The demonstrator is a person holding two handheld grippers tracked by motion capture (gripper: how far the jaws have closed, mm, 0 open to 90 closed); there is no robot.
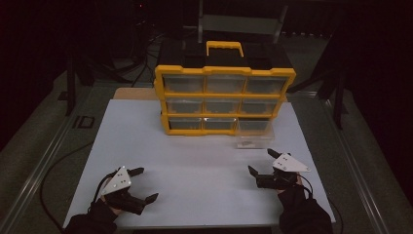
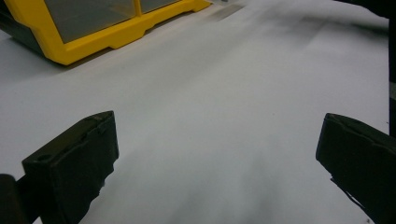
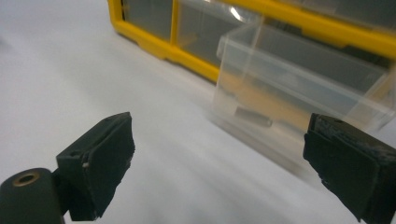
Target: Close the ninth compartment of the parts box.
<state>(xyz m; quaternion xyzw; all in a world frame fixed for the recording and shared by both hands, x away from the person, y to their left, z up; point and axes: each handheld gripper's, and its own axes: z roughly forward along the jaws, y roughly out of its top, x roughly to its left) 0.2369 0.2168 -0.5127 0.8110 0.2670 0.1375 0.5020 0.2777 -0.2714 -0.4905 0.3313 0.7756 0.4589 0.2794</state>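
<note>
Drawer: clear plastic drawer [image 1: 253, 132] pulled out of the bottom-right bay of the yellow organizer [image 1: 224, 100], resting on the desk [image 1: 195, 165] just ahead of my right gripper [image 1: 265, 163].
Right jaws: spread wide, holding nothing, aimed at the drawer [image 3: 299, 93] and near it, not touching.
Left jaws: my left gripper [image 1: 141, 184] also stands wide apart and empty, low over bare white desk [image 2: 224, 116], well apart from the drawer.
Contents: one small dark piece [image 3: 252, 116] lies inside the drawer near its front wall; too blurred to identify.
Progress: I judge the drawer as already drawn out; whatever is to be done with its contents, or sliding it back, remains undone.
Surroundings: organizer corner [image 2: 93, 32] ahead-left of my left jaws; eight other drawers seated shut; yellow carry handle [image 1: 224, 47] on top.
Obstructions: none between right jaws and drawer; the drawer's thin wall may hinder reaching the piece.
</note>
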